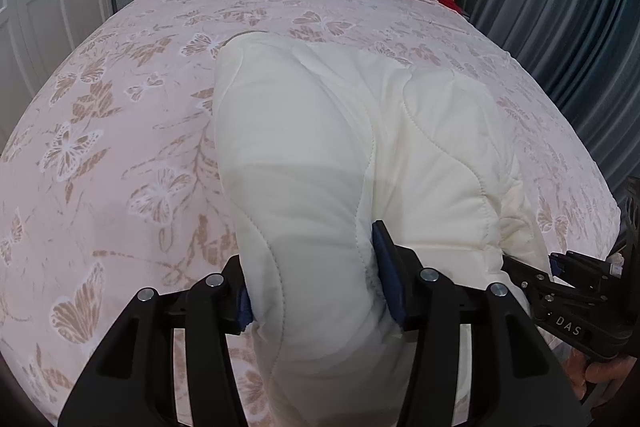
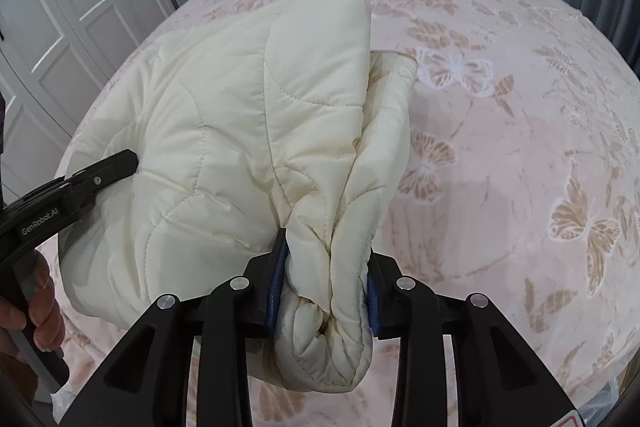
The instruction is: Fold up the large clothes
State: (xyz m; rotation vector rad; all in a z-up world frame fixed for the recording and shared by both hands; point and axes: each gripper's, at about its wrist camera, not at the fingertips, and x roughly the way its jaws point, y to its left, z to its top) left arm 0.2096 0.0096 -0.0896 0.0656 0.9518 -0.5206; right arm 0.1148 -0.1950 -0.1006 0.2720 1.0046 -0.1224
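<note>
Left wrist view: left gripper (image 1: 316, 283) clamped on a thick fold of the cream quilted jacket (image 1: 344, 155); jaws held fairly wide by the padding. Right gripper (image 2: 325, 291) pinches a bunched, rolled edge of the same jacket (image 2: 224, 131), jaws narrower. Garment lies partly folded near the foot of the bed (image 1: 120, 147), its near end lifted between the two grippers.

Handling, judged: light, soft, puffy; smooth shell probably slippery, and the filling springs back, so folds may not stay flat. Best held at stitched edges or hem, several layers deep, as now.

Unclear: sleeves, collar and zip cannot be made out; which part each gripper holds is uncertain. Underside and near hem cut off by the gripper bodies.
</note>
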